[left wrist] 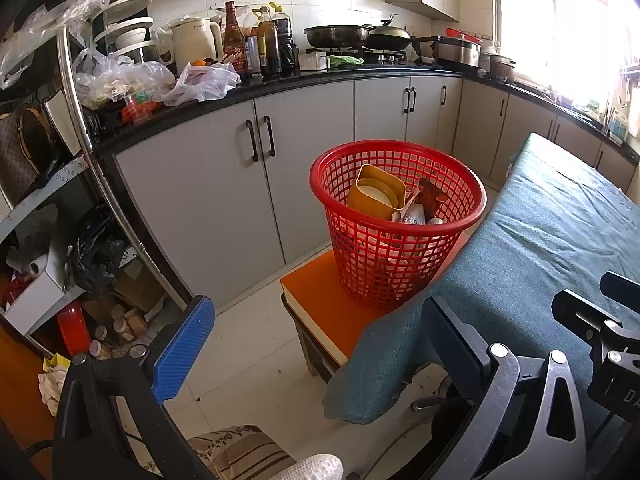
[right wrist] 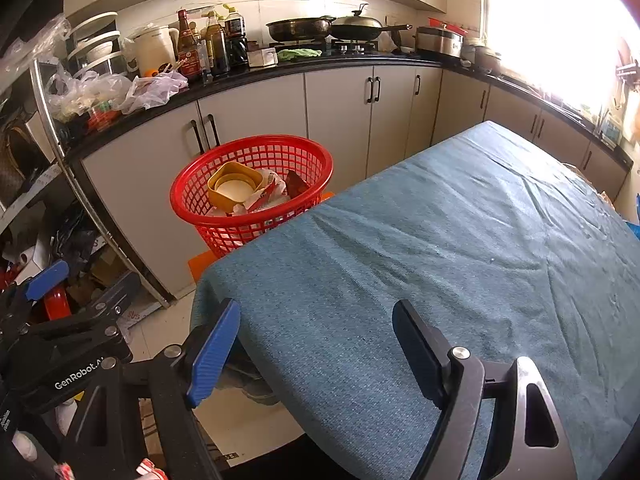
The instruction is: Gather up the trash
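A red mesh basket (left wrist: 376, 264) stands on an orange stool (left wrist: 320, 300) beside the table; it also shows in the right wrist view (right wrist: 192, 204). Inside lie a yellow tub (left wrist: 376, 196), white wrappers (left wrist: 412, 214) and a brown packet (left wrist: 430, 196). My left gripper (left wrist: 316, 340) is open and empty, near the table's corner, short of the basket. My right gripper (right wrist: 320, 348) is open and empty over the table's near edge. The table (right wrist: 440, 240) has a teal cloth with no trash visible on it.
Grey cabinets with a black counter (left wrist: 320, 76) run behind, holding bottles, a kettle, pans and plastic bags (left wrist: 132, 76). A cluttered metal shelf (left wrist: 80, 160) stands at the left. White tiled floor (left wrist: 248, 352) lies between stool and shelf.
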A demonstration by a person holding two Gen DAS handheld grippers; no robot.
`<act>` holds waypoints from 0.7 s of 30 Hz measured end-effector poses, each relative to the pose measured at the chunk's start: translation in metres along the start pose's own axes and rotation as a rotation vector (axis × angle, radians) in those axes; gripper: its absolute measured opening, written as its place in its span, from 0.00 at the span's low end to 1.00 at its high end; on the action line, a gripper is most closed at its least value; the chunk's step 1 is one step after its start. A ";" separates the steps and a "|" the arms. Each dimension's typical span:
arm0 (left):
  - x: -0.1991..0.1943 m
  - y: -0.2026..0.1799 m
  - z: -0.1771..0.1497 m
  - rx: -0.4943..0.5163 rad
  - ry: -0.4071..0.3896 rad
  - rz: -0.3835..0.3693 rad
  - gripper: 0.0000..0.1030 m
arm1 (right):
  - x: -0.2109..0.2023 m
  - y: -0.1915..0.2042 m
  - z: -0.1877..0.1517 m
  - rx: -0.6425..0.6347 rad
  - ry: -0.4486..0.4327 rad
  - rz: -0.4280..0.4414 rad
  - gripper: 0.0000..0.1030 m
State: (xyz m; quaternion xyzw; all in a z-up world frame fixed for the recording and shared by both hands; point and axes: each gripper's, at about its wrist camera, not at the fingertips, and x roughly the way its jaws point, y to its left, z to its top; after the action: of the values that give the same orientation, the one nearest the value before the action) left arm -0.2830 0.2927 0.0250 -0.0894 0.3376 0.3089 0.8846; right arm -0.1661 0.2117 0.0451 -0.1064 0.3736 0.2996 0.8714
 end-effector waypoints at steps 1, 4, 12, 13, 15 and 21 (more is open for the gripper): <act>0.000 0.000 -0.001 -0.002 0.001 -0.002 1.00 | 0.000 0.001 0.000 -0.001 0.000 0.000 0.80; 0.000 0.001 -0.001 -0.006 0.005 -0.005 1.00 | 0.000 0.003 -0.001 -0.002 0.000 -0.003 0.81; -0.003 0.005 -0.003 -0.008 -0.006 -0.008 1.00 | -0.002 0.010 -0.001 -0.015 -0.002 -0.007 0.81; -0.004 0.005 -0.003 -0.009 -0.008 -0.008 1.00 | -0.002 0.012 -0.002 -0.016 -0.003 -0.006 0.81; -0.005 0.005 -0.004 -0.011 -0.012 -0.007 1.00 | -0.003 0.013 -0.003 -0.018 -0.006 -0.008 0.81; -0.011 0.010 -0.005 -0.016 -0.022 -0.008 1.00 | -0.008 0.017 -0.004 -0.020 -0.028 -0.018 0.81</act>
State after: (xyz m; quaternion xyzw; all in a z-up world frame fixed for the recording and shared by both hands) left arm -0.2984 0.2937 0.0286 -0.0944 0.3251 0.3091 0.8887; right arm -0.1829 0.2205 0.0489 -0.1142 0.3573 0.2970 0.8781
